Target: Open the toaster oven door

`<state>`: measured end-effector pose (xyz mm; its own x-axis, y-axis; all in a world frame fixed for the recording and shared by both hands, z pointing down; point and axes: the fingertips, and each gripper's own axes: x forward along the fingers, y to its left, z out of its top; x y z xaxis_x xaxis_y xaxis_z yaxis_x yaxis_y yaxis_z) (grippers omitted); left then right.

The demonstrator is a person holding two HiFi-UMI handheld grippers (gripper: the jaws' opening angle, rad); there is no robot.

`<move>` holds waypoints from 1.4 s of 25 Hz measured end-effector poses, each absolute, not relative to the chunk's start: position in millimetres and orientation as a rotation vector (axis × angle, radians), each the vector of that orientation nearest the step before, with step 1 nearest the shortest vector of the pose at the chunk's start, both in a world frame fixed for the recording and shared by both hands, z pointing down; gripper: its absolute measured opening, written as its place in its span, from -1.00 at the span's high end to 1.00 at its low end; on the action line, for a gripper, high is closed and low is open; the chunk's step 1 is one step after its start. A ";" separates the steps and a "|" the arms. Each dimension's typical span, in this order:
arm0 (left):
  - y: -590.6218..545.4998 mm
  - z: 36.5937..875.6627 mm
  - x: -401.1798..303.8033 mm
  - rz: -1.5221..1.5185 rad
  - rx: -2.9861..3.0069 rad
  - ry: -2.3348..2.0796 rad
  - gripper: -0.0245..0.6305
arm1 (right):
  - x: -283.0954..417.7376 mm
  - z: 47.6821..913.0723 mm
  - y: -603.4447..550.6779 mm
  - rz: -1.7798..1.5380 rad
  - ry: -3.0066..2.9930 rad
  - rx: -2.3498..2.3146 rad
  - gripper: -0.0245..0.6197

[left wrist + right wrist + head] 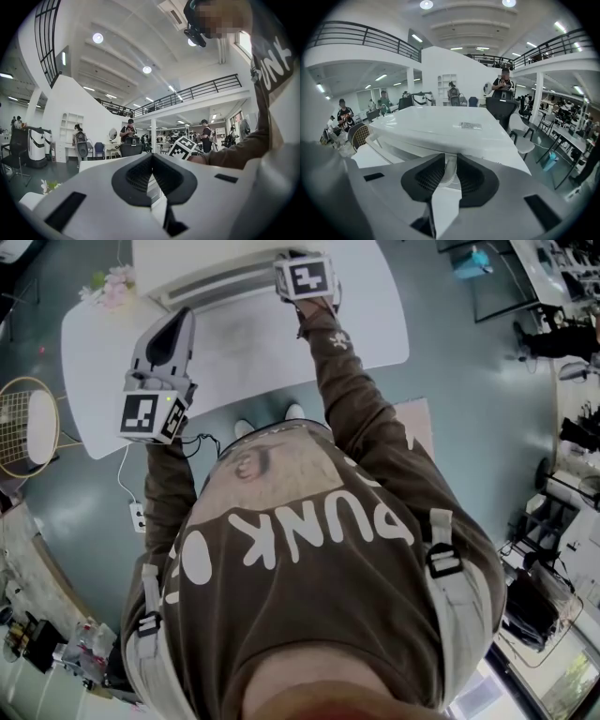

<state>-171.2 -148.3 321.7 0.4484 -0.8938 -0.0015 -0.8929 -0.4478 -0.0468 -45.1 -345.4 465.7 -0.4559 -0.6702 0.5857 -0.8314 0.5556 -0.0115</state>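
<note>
The white toaster oven [211,263] stands at the far edge of a white table [375,324]; its door handle [220,289] runs along the front. My right gripper [296,294] is at the handle's right end, its jaws hidden under its marker cube. In the right gripper view the right gripper [449,169] is shut on the white handle [450,161], below the oven's flat top [440,124]. My left gripper [176,322] hovers over the table to the left of the oven, apart from it. In its own view the left gripper [152,161] is shut with nothing in it.
Pink flowers [111,285] lie at the table's far left corner. A round racket [28,423] and a power strip [138,517] rest on the floor to the left. Behind the table there are people and chairs [131,140].
</note>
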 end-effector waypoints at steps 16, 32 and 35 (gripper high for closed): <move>-142.2 324.5 -165.0 -0.034 -2.654 1.627 0.92 | -27.1 481.7 -303.8 0.353 -2.281 1.229 0.64; -132.7 332.2 -150.6 -0.052 -2.678 1.609 0.92 | -10.4 499.6 -265.4 0.267 -2.282 1.253 0.64; -132.7 331.0 -147.6 -0.052 -2.680 1.607 0.92 | -6.7 501.1 -260.3 0.256 -2.286 1.256 0.64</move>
<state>-147.6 -132.7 331.0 0.4705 -0.8822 0.0198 -0.8816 -0.4709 -0.0312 -6.7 -260.3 501.1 -0.4382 -0.7321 0.5215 -0.8293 0.5531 0.0796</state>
